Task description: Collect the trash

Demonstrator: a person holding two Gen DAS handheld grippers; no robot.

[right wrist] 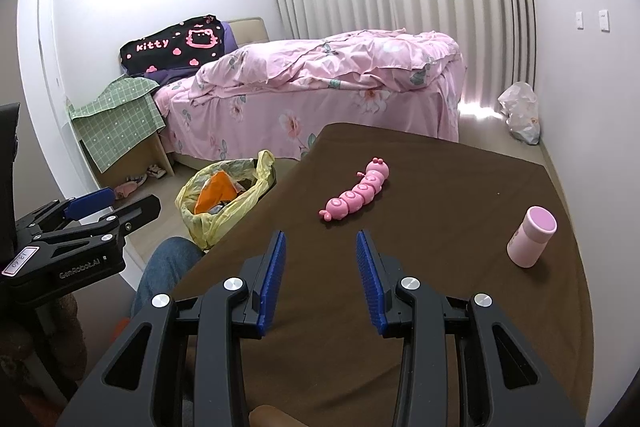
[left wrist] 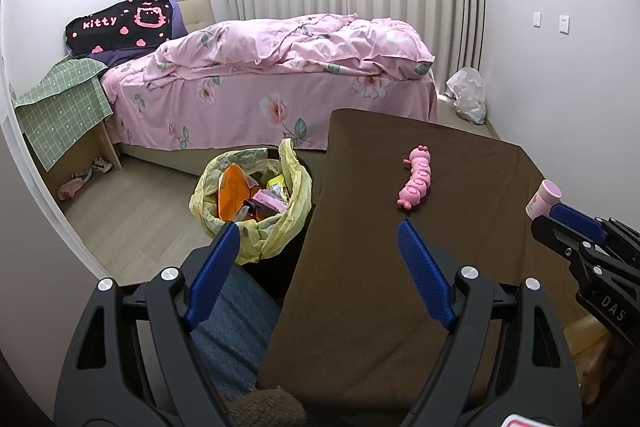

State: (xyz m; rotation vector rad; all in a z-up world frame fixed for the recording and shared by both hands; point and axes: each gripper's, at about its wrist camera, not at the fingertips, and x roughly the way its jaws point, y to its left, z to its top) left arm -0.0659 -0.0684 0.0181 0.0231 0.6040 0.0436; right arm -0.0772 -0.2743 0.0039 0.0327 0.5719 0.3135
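Observation:
A bin lined with a yellow bag (left wrist: pixel 250 195) stands on the floor left of the brown table (left wrist: pixel 400 287); it holds orange, pink and yellow trash. It also shows in the right wrist view (right wrist: pixel 224 199). A pink caterpillar toy (left wrist: pixel 416 179) (right wrist: pixel 358 191) lies on the table. A pink bottle (right wrist: pixel 532 237) stands at the table's right; its top shows in the left wrist view (left wrist: pixel 543 197). My left gripper (left wrist: pixel 318 239) is open and empty, over the table's left edge near the bin. My right gripper (right wrist: pixel 320 239) is open and empty over the table, short of the toy.
A bed with pink floral bedding (left wrist: pixel 280 67) stands behind the table. A green-checked cloth covers a low stand (left wrist: pixel 60 99) with shoes below. A white plastic bag (left wrist: pixel 468 95) lies in the far corner. A jeans-clad knee (left wrist: pixel 228 327) is below my left gripper.

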